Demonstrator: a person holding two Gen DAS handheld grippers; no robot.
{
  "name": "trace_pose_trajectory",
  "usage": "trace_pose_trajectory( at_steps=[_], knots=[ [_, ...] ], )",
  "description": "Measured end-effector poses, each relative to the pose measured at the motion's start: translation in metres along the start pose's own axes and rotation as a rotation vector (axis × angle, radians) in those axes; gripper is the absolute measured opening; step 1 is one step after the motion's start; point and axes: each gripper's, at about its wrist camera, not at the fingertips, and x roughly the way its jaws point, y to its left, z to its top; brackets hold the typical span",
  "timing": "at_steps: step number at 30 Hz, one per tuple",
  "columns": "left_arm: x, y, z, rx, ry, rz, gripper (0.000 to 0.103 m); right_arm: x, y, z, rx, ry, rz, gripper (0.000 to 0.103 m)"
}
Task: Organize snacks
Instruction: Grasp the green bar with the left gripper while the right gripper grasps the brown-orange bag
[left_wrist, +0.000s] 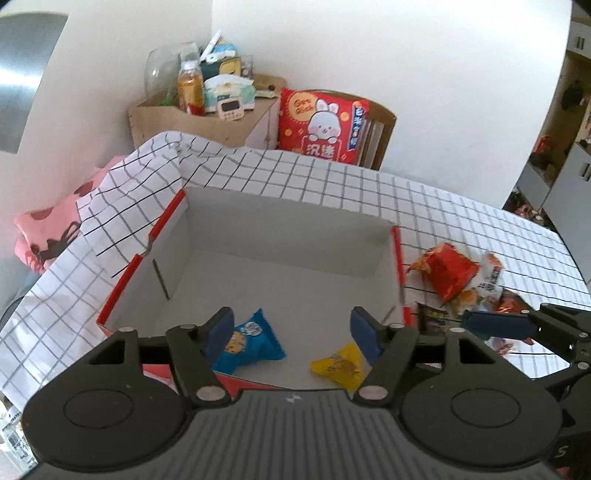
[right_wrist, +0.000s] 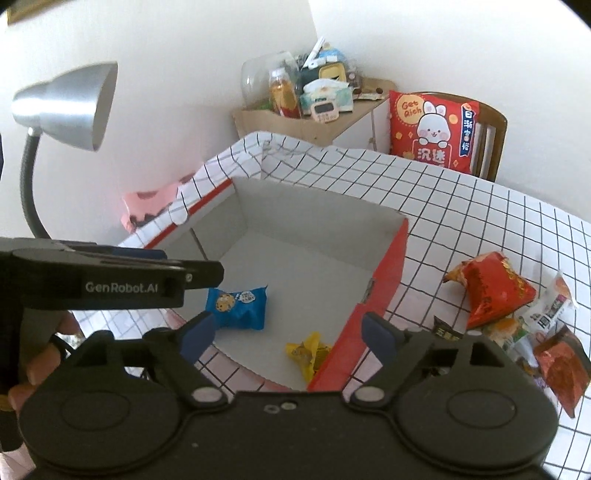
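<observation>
An open box (left_wrist: 258, 218) (right_wrist: 391, 266) with red outside and white inside sits on the checked tablecloth. In it lie a blue cookie packet (left_wrist: 255, 343) (right_wrist: 240, 306) and a yellow packet (left_wrist: 338, 365) (right_wrist: 306, 352). My left gripper (left_wrist: 291, 332) is open and empty above the box's near edge. My right gripper (right_wrist: 284, 332) is open and empty above the box's near right corner; it also shows in the left wrist view (left_wrist: 498, 325). A pile of loose snacks, topped by a red packet (left_wrist: 448, 271) (right_wrist: 491, 291), lies right of the box.
A silver desk lamp (right_wrist: 70, 107) stands at the left. A wooden shelf (left_wrist: 207, 118) (right_wrist: 310, 122) with bottles and a timer is behind the table. A chair with a red rabbit cushion (left_wrist: 321, 123) (right_wrist: 432, 125) stands at the far edge. Pink cloth (left_wrist: 48, 229) lies left.
</observation>
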Motion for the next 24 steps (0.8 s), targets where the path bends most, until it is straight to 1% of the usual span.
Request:
trace_pose_trajectory(
  at_steps=[4,6,7,8,11,16,24],
  knots=[
    [-0.011,-0.017,-0.003,-0.006,-0.018,-0.015,0.072,-0.021,-0.011,-0.007,0.008,-0.032,0.008,0.095],
    [-0.015,-0.027,-0.006,-0.022,-0.027,-0.036,0.076,-0.033,-0.018,-0.011,0.005,-0.046,0.01,0.099],
    [-0.016,-0.032,-0.008,-0.023,-0.034,-0.043,0.077,-0.039,-0.023,-0.013,0.004,-0.053,0.006,0.101],
    [-0.018,-0.038,-0.009,-0.019,-0.042,-0.047,0.077,-0.044,-0.027,-0.016,0.002,-0.06,-0.001,0.102],
    [-0.02,-0.057,-0.015,-0.006,-0.051,-0.066,0.078,-0.058,-0.043,-0.024,0.015,-0.07,-0.011,0.102],
    [-0.013,-0.089,-0.025,-0.004,-0.022,-0.089,0.078,-0.077,-0.074,-0.038,0.044,-0.078,-0.038,0.103],
    [0.008,-0.134,-0.042,0.051,0.028,-0.095,0.078,-0.091,-0.13,-0.067,0.078,-0.044,-0.109,0.103]
  ],
)
